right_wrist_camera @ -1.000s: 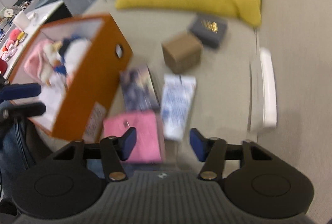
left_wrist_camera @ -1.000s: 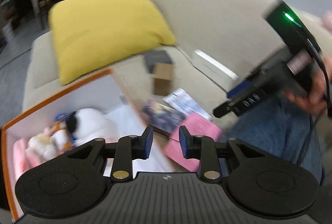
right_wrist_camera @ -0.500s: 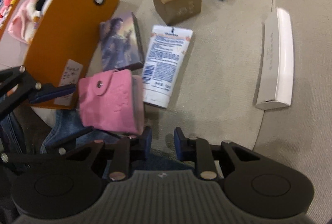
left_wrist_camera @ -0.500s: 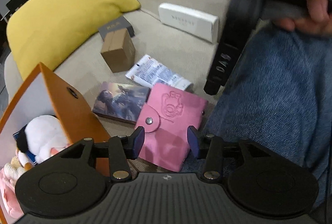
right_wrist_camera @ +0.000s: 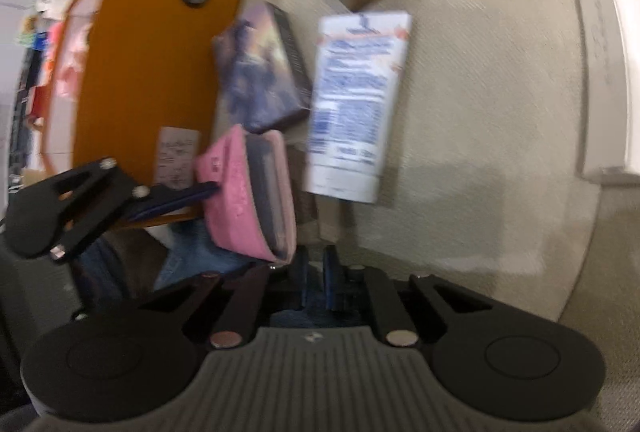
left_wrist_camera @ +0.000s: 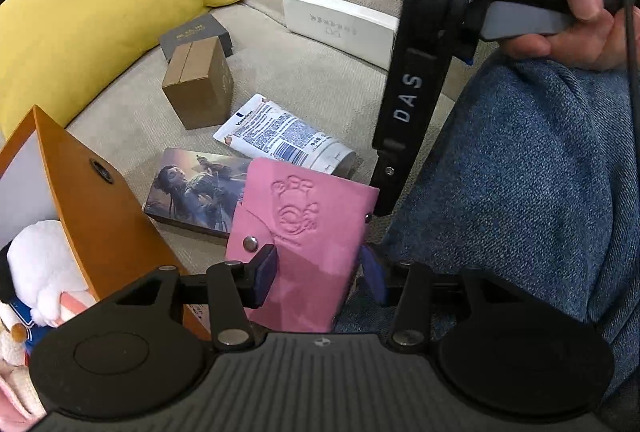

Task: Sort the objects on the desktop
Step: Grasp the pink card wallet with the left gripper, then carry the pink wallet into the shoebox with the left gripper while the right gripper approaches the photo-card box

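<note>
The left tool (left_wrist_camera: 316, 274) has the pink snap-flap leather wallet (left_wrist_camera: 304, 232) between its two pads; its jaws are opening, set fairly wide, and whether the pads press on the wallet cannot be told. The wallet stands tilted, just ahead of the tool, leaning over a person's blue-denim leg (left_wrist_camera: 520, 192). The right tool (right_wrist_camera: 316, 274) has its jaws closed tight with nothing between them; the wallet (right_wrist_camera: 248, 200) sits just left of its tips. Beyond the left tool, lying on the beige fabric sofa seat (left_wrist_camera: 320, 80), are an illustrated dark card box (left_wrist_camera: 192, 188), a white printed lotion tube (left_wrist_camera: 280, 136), a brown cardboard cube box (left_wrist_camera: 200, 84), a grey flat box (left_wrist_camera: 196, 32) and a long white case (left_wrist_camera: 340, 24). To its left stands an orange storage box (left_wrist_camera: 104, 216) holding a white plush toy (left_wrist_camera: 44, 268). A yellow cushion (left_wrist_camera: 92, 24) lies farther back.
</note>
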### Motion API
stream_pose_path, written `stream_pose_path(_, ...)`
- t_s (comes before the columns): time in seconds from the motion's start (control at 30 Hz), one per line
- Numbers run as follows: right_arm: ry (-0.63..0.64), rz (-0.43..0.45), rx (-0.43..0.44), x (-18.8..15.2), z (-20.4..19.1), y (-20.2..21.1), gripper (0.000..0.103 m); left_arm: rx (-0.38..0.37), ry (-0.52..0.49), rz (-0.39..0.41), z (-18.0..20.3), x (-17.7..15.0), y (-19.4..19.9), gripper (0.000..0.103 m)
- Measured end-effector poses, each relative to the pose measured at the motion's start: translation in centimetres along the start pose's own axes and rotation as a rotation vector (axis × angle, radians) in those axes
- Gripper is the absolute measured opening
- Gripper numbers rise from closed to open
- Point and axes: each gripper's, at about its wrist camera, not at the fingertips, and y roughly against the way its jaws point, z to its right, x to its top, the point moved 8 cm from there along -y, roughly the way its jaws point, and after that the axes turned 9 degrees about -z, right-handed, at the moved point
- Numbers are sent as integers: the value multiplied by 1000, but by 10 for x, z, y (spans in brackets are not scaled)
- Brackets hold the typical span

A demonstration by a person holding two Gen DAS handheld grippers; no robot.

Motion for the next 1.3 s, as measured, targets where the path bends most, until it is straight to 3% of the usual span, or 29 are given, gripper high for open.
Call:
stream_pose_path(0.37,179,145,112,-5,-35,24,9,121,22,40,-5,1,10,60)
stream_pose_path(0.43,188,162,123,-4,-38,25,9,154,28,35,-7,2,11,55)
stream_pose_path(0.47,190,165,121,-4,-39,25,9,176,34,34,-9,2,11,41)
stream_pose_path(0.7,170,197,112,3,-37,34,17,212,83,76,-18,4,21,28)
stream_pose_path(0.83,180,250,66,11,-34,44,28,144,160,123,-33,3,40,21)
stream_pose_path(0.97,210,299,-25,17,-31,49,28,29,260,171,-51,-1,63,21)
stream_pose_path(1.07,235,295,-49,25,-36,45,35,-44,320,219,-65,-5,88,20)
stream_pose_path(1.2,247,283,-62,47,-49,36,36,-123,396,292,-85,-16,124,20)
stream_pose_path(1.3,276,251,-117,68,-58,24,36,-139,442,346,-102,-29,148,20)
